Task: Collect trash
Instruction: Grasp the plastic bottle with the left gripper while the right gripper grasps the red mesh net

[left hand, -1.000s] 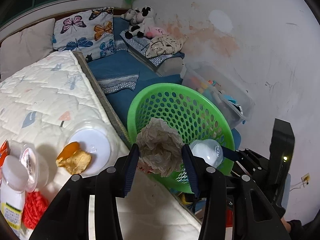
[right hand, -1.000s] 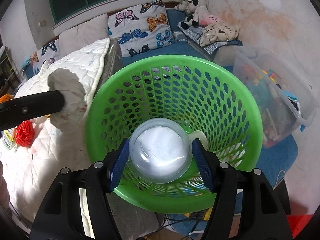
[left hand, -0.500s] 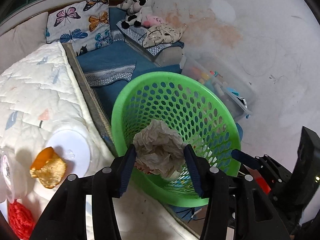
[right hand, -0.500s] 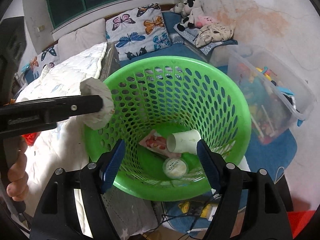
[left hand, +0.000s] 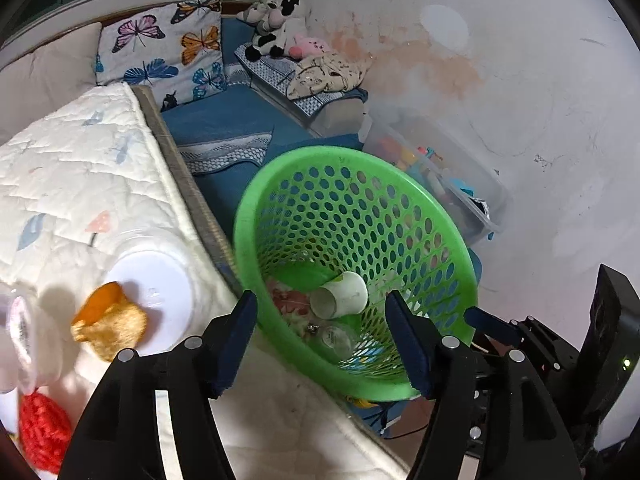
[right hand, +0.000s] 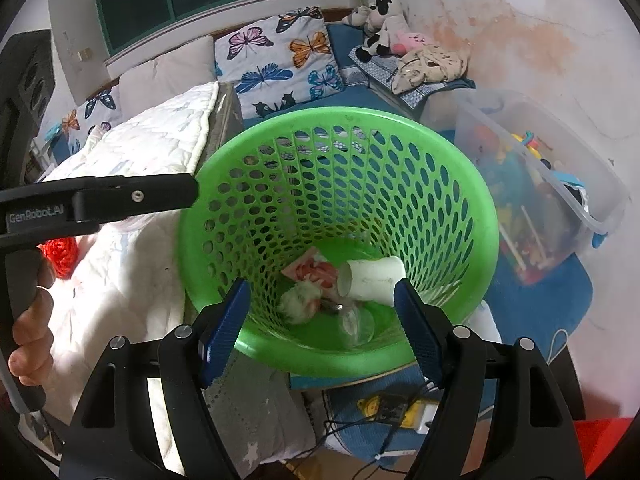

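Observation:
A green perforated basket (left hand: pixel 400 178) (right hand: pixel 452 148) stands on the floor beside the bed. In it lie a white paper cup (right hand: pixel 372 282) (left hand: pixel 340 294), a red and white wrapper (right hand: pixel 312 270), a crumpled paper ball (right hand: pixel 300 304) and a clear plastic cup (right hand: pixel 356 322). My left gripper (left hand: pixel 320 304) hovers over the basket's near rim; its jaws are opening with nothing between them. My right gripper (right hand: pixel 321 288) is open and empty above the basket. On the quilt sit an orange peel (left hand: pixel 108 320), a white lid (left hand: pixel 156 276) and a red knitted ball (left hand: pixel 40 428).
A clear plastic box of toys (right hand: pixel 540 168) stands right of the basket against the stained wall. Butterfly pillows (right hand: pixel 280 64) and stuffed animals (right hand: pixel 380 4) lie behind it. Cables and a small yellow device (right hand: pixel 392 404) lie under the basket. A person's hand (right hand: pixel 28 320) holds the left gripper.
My left gripper opened and let go of the crumpled paper ball, which now lies in the basket. The right gripper released the clear cup into the basket and spread wider.

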Demonstrator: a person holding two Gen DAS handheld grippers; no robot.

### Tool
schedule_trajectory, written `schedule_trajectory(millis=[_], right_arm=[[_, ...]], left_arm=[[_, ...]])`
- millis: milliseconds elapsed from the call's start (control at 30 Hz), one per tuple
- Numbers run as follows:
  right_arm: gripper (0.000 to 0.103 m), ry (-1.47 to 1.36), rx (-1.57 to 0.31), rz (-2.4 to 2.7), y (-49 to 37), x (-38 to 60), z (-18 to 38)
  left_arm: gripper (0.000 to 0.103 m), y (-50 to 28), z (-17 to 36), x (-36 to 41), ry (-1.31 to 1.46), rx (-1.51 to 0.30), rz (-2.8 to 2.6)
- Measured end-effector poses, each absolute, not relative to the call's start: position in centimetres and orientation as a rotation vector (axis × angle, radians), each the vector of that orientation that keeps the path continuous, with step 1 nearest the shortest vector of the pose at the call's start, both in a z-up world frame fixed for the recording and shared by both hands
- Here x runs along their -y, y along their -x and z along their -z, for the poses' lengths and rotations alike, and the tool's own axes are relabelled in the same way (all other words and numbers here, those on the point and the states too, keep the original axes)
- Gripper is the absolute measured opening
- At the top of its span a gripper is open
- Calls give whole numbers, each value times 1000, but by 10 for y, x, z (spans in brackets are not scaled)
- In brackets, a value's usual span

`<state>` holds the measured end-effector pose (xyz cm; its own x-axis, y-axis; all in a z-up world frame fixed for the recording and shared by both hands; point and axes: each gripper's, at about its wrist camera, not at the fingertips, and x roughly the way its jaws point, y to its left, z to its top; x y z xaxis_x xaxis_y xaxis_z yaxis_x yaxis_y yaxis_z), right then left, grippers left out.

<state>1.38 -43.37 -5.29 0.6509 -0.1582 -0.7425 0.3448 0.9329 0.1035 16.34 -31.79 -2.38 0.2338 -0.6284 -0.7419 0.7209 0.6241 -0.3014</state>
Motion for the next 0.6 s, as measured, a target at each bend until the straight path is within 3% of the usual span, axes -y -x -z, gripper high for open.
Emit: schedule_trajectory(millis=[600], right_arm=[[76,-199,-778,126,-29,364,22]], left_arm=[[64,-172,-18,168,-191,-806,661]])
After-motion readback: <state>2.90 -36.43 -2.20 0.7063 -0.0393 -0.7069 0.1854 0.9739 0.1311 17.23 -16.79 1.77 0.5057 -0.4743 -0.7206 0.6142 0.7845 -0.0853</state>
